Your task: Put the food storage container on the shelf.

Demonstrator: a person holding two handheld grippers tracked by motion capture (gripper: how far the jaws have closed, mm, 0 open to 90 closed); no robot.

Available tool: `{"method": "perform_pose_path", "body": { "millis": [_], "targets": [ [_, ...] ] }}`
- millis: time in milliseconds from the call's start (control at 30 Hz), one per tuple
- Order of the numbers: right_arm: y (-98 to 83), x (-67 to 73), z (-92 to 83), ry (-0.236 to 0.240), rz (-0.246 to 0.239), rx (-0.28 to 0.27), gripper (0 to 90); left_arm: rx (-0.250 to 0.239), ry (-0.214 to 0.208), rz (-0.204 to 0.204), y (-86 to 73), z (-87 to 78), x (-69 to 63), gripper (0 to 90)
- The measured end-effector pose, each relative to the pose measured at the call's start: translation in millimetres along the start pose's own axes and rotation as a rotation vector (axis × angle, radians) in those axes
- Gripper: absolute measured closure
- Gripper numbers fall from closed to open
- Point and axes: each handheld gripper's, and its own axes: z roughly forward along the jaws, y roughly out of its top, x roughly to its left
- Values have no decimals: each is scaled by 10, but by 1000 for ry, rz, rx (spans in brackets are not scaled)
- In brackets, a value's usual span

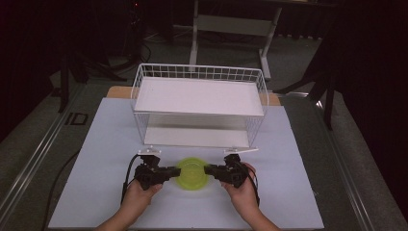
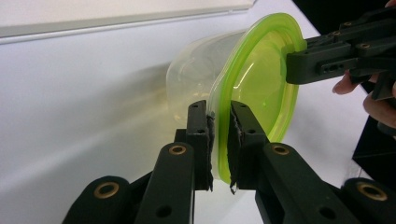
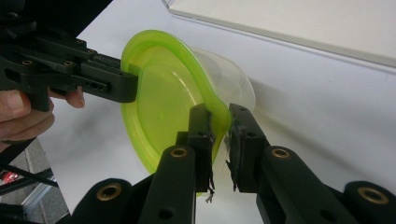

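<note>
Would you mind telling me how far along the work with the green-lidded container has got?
Done: the left claw and right claw each pinch the rim of the green-lidded container from opposite sides. In hand: it is held between them in front of the wire rack. Left: probably placing it on a shelf; both shelves look bare.

Legible text, one item: on the dark floor strip just off the left edge of the white table (image 1: 110, 139) you can read the marking "ID" (image 1: 76, 119), pale block letters lying sideways. You will find no other label, brand, number or sign that can be read.
</note>
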Motion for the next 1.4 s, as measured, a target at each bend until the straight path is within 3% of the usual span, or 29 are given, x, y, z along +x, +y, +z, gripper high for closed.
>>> {"method": "perform_pose_path", "body": {
  "millis": [133, 533, 733, 800, 933, 1400],
  "targets": [
    [151, 9, -59, -31, -31, -23, 804, -27, -12, -13, 103, -2, 12, 815],
    [439, -138, -157, -57, -16, -89, 801, -118, -9, 25, 455, 57, -1, 815],
    [529, -264, -40, -68, -15, -67, 800, -123, 21, 26, 501, 169, 100, 815],
    [543, -308, 20, -79, -17, -65, 799, -135, 32, 43, 503, 205, 139, 816],
    [556, -363, 103, -103, -17, -63, 797, -127, 24, 21, 507, 298, 234, 814],
    [566, -492, 264, -141, -10, -56, 796, -115, 34, 56, 570, 467, 396, 813]
  ]
}}
